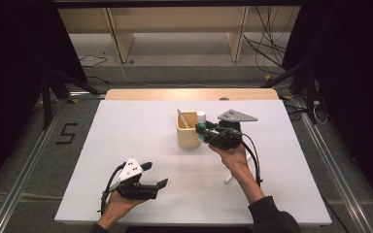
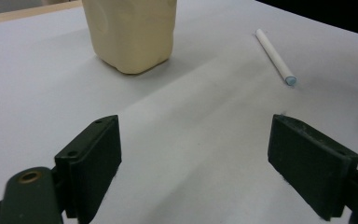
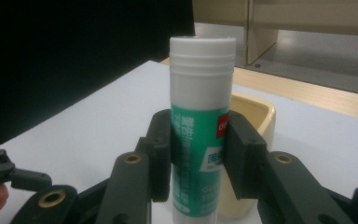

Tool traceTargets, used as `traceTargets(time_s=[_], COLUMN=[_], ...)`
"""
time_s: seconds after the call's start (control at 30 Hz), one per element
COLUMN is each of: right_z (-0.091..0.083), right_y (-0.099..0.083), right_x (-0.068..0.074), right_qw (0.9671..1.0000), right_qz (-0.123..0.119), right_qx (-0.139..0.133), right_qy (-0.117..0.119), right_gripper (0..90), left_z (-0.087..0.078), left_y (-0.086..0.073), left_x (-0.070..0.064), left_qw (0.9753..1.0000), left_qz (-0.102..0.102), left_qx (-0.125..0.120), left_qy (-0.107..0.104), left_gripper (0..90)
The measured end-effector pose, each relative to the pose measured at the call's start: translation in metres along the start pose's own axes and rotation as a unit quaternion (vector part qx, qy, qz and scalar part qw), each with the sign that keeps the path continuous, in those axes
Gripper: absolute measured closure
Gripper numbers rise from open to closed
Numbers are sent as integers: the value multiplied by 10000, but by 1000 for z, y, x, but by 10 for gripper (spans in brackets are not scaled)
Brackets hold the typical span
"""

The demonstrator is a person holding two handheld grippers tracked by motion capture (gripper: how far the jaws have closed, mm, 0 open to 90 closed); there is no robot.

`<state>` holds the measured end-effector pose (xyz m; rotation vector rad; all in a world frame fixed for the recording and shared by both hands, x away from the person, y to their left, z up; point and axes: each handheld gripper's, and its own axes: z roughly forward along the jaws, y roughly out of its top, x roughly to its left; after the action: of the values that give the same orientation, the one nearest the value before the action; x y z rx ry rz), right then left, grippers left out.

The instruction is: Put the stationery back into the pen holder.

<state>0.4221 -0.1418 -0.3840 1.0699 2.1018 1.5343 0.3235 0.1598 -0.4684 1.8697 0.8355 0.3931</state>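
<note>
- The right gripper's [image 3: 199, 161] fingers [image 3: 161, 154] are closed on a glue stick [image 3: 200, 135], pinching its green label from both sides so it stays upright, cap on top.
- The glue stick [image 1: 201, 124] hangs just beside the cream cup [image 1: 188, 130], by its rim; I judge it is meant to go inside.
- The left gripper [image 1: 154, 175] rests low on the white desk [image 1: 126, 126], its fingers [image 2: 95, 161] wide apart and holding nothing, likely waiting.
- A white pen [image 2: 276, 57] lies flat on the desk, apart from the cup [image 2: 133, 32].
- A thin stick [image 1: 182, 119] leans in the cup; what it is stays unclear.
- The cup's top is cut off in the left gripper view.
</note>
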Motion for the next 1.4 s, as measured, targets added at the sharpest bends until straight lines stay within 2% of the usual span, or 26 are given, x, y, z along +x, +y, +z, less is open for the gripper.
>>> traceTargets(time_s=[0.4, 0.93, 1.23, 1.4], right_z=[18, 47, 61, 67], right_y=[22, 39, 39, 36], right_x=[-3, -6, -6, -6], right_qw=[9999, 9996, 9993, 9990], right_qz=[41, 104, 133, 126], right_qx=[-49, 25, 116, 209], right_qy=[-125, -278, -323, -366], right_gripper=[656, 656, 656, 655], left_z=[-6, -9, -9, -9], left_y=[-8, -13, -14, -14], left_x=[3, 2, 2, 2], left_qw=[9997, 9996, 9994, 9995], left_qz=[-139, -147, -10, -16], left_qx=[-140, -168, -159, -161], left_qy=[117, 186, 298, 286], left_gripper=[162, 160, 160, 160])
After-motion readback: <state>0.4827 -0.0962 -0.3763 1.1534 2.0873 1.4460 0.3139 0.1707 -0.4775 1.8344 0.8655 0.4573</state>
